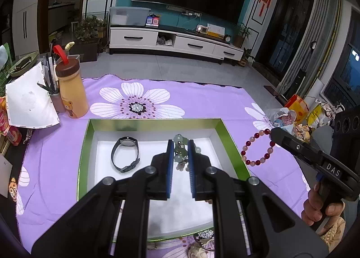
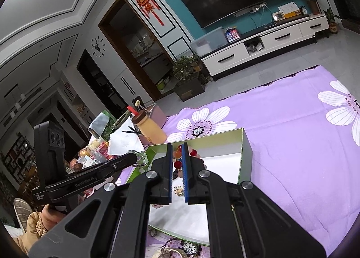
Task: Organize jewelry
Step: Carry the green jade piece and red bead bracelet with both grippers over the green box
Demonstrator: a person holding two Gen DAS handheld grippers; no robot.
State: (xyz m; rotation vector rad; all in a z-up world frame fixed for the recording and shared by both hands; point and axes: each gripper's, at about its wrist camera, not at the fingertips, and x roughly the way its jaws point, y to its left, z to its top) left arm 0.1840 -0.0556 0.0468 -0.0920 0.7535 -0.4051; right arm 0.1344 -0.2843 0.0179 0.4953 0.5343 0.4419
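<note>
An open box with a green rim (image 1: 155, 121) and a white floor stands on the purple flowered cloth, with a black wristwatch (image 1: 126, 142) lying in its left half. My left gripper (image 1: 181, 145) is shut on a green jade bead bracelet (image 1: 179, 139), which hangs over the box's middle. At the right, my right gripper (image 1: 273, 133) is shut on a red and pink bead bracelet (image 1: 266, 156) beside the box's right wall. In the right wrist view, the right gripper (image 2: 177, 147) pinches the red beads (image 2: 177, 164) above the box (image 2: 246, 156). There the left gripper (image 2: 135, 158) carries the green bracelet (image 2: 141, 161).
A tan bottle with a brown lid (image 1: 72, 94), a pen cup (image 1: 55, 98) and a white sheet (image 1: 29, 103) stand left of the box. Snack bags (image 1: 285, 118) lie off the cloth's right edge. More jewelry (image 1: 202, 242) lies in front of the box.
</note>
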